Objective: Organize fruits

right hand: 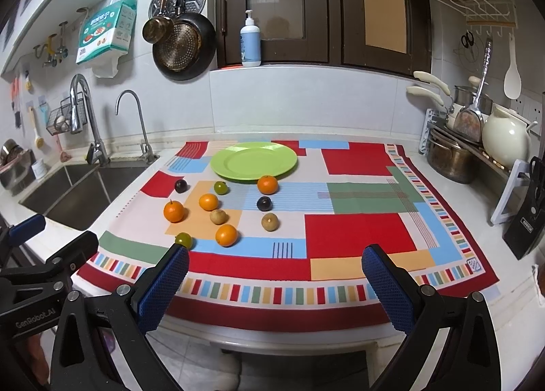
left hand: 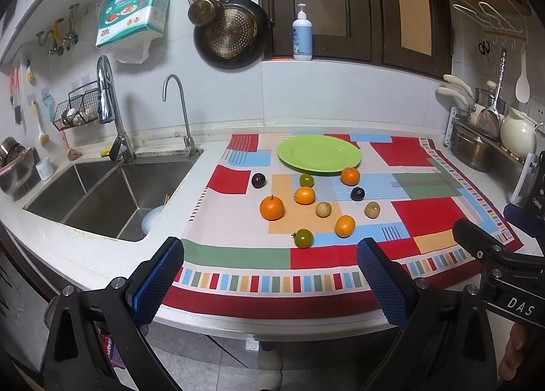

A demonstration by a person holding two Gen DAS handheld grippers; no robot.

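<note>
An empty green plate (left hand: 318, 154) (right hand: 253, 160) sits at the back of a colourful cloth (left hand: 408, 217) (right hand: 361, 230). In front of it lie several small fruits: oranges (left hand: 271, 207) (right hand: 173, 211), two dark plums (left hand: 258, 180) (right hand: 264, 203), two green fruits (left hand: 303, 238) (right hand: 184, 240) and two tan round fruits (left hand: 372, 210) (right hand: 270, 221). My left gripper (left hand: 269, 278) is open and empty, held back over the counter's front edge. My right gripper (right hand: 274, 285) is open and empty, also at the front edge.
A steel sink (left hand: 102, 196) (right hand: 78, 193) with two taps lies left of the cloth. Pots, a cream jug (right hand: 507, 142) and a knife block (right hand: 526, 220) stand on the right. A soap bottle (left hand: 302, 34) stands on the sill behind.
</note>
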